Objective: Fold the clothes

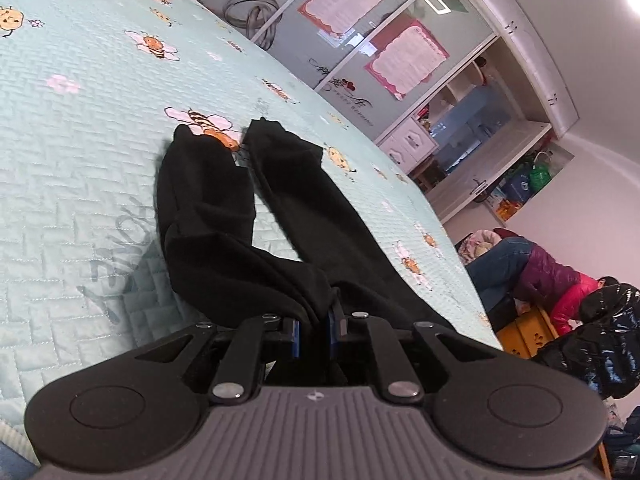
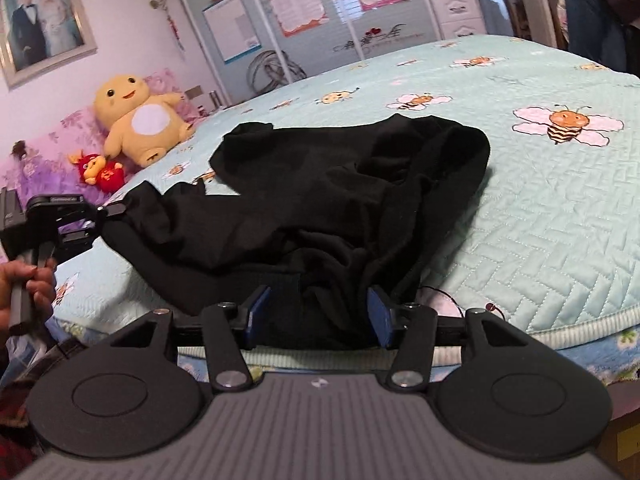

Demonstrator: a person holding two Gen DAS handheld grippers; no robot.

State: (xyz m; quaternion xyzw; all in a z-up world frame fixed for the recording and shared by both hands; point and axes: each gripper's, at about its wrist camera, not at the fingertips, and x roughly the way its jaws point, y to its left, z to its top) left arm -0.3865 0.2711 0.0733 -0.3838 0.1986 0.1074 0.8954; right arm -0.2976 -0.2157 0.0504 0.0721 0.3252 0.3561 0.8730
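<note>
Black trousers, partly gathered, on the bee-print quilt

We see one pair of black trousers (image 1: 224, 216) of soft, matte cloth lying on the pale green quilted bed cover (image 1: 80, 140). In the left wrist view its two legs run away from us side by side, a narrow strip of quilt showing between them, the cuffs at the far end beside a printed bee; the left leg is creased across its middle. In the right wrist view the same trousers (image 2: 320, 184) lie bunched and rumpled near the bed's edge, the upper part heaped in folds, one corner lifted and stretched taut to the left.
</note>
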